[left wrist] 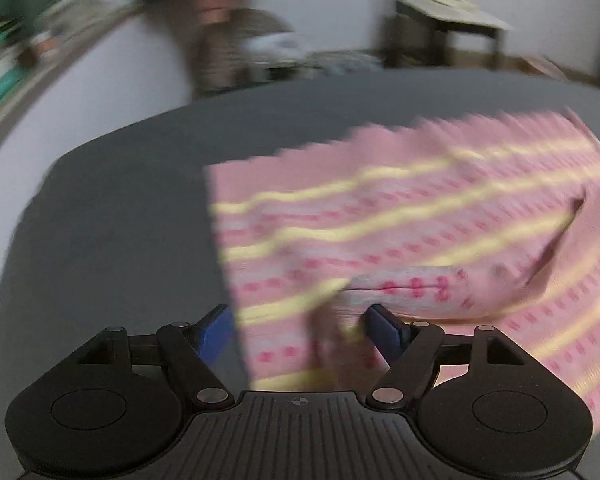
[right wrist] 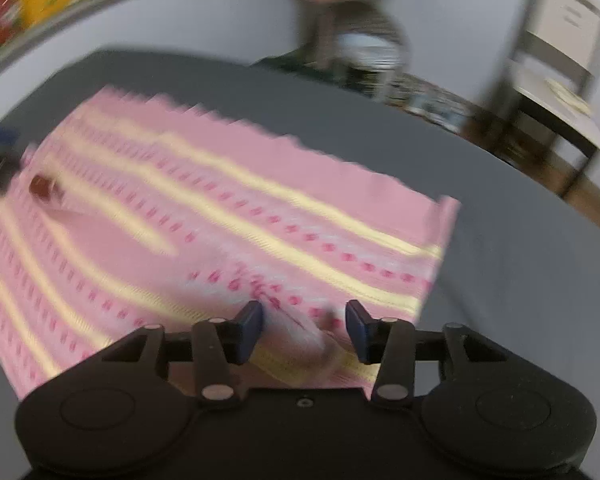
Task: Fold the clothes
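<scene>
Both views are motion-blurred. Left gripper point(left wrist: 300, 328), jaws spread wide, straddles a raised fold at the near left corner of the pink striped garment point(left wrist: 412, 232); its left finger point(left wrist: 214, 330) lies outside the cloth's left edge, above bare grey table point(left wrist: 112, 216). Right gripper point(right wrist: 304, 330), jaws likewise apart, straddles a bunched fold at the garment's near right corner; whether the pads touch cloth cannot be told. Open tabletop borders the garment's left, right and far edges. Beyond the far table rim stand a white wall and a chair point(right wrist: 556, 80).
</scene>
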### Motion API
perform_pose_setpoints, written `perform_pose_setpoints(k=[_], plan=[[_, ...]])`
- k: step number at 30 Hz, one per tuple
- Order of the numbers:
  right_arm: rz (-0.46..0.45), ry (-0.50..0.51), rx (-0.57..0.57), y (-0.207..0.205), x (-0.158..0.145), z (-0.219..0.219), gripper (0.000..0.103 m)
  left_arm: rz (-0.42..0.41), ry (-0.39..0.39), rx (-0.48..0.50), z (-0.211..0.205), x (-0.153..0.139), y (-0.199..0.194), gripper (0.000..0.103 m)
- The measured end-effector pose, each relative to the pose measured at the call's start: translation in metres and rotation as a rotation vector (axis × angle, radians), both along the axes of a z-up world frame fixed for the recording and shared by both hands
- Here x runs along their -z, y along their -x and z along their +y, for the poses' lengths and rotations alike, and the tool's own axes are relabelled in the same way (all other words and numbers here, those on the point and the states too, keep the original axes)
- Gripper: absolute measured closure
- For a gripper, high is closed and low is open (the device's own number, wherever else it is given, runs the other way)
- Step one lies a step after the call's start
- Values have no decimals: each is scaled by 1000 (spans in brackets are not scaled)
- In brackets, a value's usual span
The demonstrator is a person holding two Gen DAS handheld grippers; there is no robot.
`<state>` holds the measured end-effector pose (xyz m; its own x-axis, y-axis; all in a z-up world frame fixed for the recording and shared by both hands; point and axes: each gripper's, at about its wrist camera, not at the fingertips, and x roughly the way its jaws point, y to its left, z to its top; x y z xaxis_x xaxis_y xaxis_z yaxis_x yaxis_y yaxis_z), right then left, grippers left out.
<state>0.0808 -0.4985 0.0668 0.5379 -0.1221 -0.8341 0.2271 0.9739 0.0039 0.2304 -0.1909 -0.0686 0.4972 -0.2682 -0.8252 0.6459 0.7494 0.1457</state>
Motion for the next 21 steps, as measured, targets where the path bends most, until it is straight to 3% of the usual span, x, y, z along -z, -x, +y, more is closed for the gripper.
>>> perform_pose_setpoints(k=[2, 7, 10, 13, 16, 17, 18, 19, 21], plan=[[-27, -25, 36, 10, -2, 0, 53, -10, 7, -11, 7, -1, 4, 28], [-74, -91, 144, 26, 7, -4, 50, 33, 115, -23, 16, 3, 16, 28], [-125, -230, 256, 36, 20, -22, 51, 64, 225, -99, 20, 9, 18, 28], [-166, -340, 335, 42, 33, -32, 57, 92, 341, -156, 20, 15, 18, 28], [-206, -356, 358, 43, 38, -31, 72, 60, 321, -184, 10, 25, 21, 29], [-219, -362, 365, 44, 40, -31, 77, 49, 314, -177, 7, 27, 23, 36], [-232, -367, 372, 44, 42, -30, 80, 39, 309, -170, 5, 29, 24, 61], [-245, -373, 380, 45, 44, -30, 81, 55, 305, -180, 2, 33, 22, 75], [-272, -384, 395, 46, 47, -29, 86, 63, 313, -218, 2, 38, 21, 77]])
